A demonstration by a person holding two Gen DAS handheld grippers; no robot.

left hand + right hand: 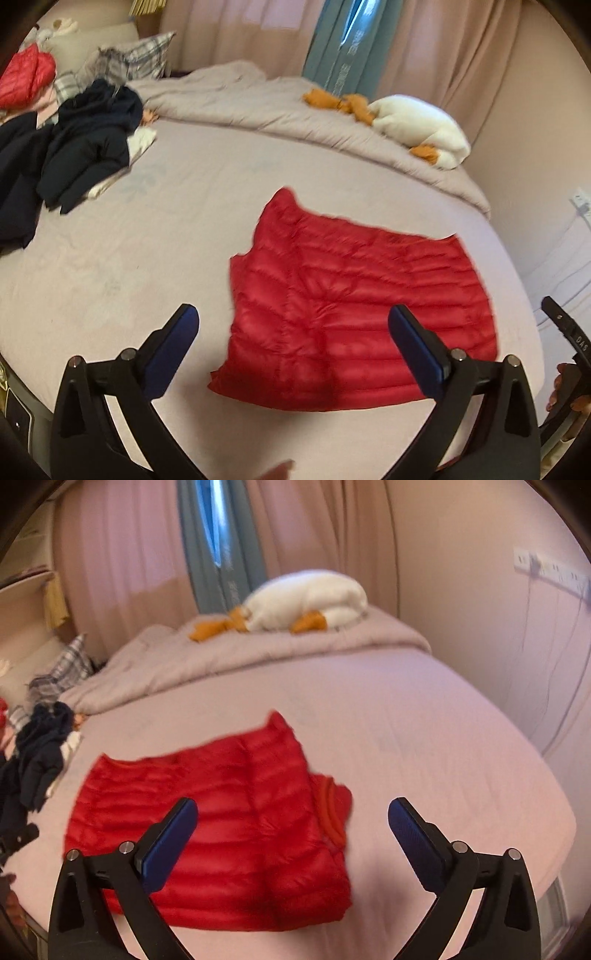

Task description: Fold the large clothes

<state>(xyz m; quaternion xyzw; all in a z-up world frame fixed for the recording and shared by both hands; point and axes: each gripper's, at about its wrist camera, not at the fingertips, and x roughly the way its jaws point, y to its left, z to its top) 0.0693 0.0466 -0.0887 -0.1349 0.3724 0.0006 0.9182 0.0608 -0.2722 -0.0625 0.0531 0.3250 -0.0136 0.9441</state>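
Both grippers hang above the bed with their jaws spread wide and nothing between the blue pads. The left gripper (pixel 293 328) looks down over the near left part of the red quilted jacket (pixel 354 314), clear of the fabric. The right gripper (pixel 291 821) hovers over the jacket's near right side, also touching nothing; its left finger (pixel 168 843) shows against the red cloth and its right finger against bare sheet.

The jacket lies folded into a flat, roughly rectangular packet on the pink sheet (pixel 147 258), close to the near edge of the bed, with a collar or cuff edge showing at its right side in the right wrist view.

Off to the far left sits a heap of dark navy clothes (pixel 88 147), with another red garment (pixel 26 77) and plaid pillows (pixel 144 55) behind it. A bunched grey quilt (pixel 258 99) runs across the far side, carrying a white and orange plush toy (pixel 417 122). Pink curtains (pixel 236 33) hang behind. Nothing lies between the grippers and the jacket.
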